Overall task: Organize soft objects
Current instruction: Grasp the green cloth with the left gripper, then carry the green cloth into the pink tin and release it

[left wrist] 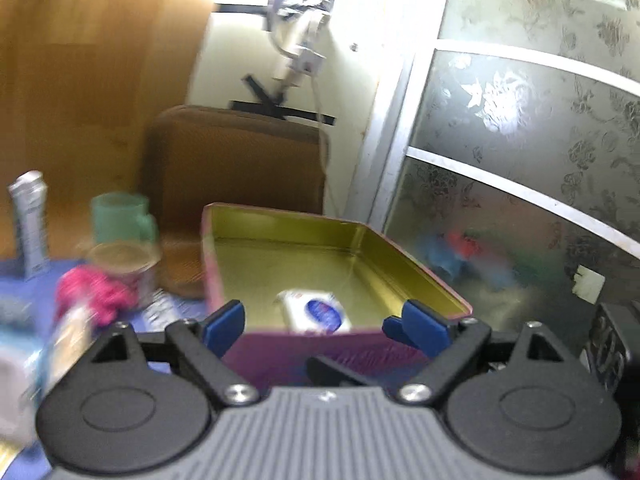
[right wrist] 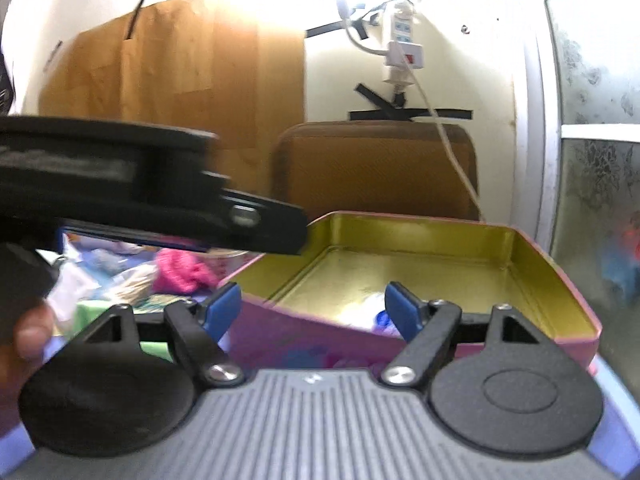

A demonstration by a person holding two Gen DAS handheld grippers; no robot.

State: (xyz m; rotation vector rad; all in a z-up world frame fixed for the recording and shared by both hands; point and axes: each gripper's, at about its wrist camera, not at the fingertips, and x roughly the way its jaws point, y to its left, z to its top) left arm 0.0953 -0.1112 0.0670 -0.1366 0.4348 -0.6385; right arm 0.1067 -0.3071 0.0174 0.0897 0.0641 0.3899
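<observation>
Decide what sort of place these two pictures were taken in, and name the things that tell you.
Probably a lived-in room at home, not a lab. A power strip is taped to the wall, a frosted floral sliding door stands at the right, and a cluttered table holds a green mug and an open tin box.

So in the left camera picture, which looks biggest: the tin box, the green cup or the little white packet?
1. tin box, clearly biggest.
2. green cup.
3. white packet lying in the box. It looks close to the cup in size and sits nearer the camera, so those two are unsure.
</observation>
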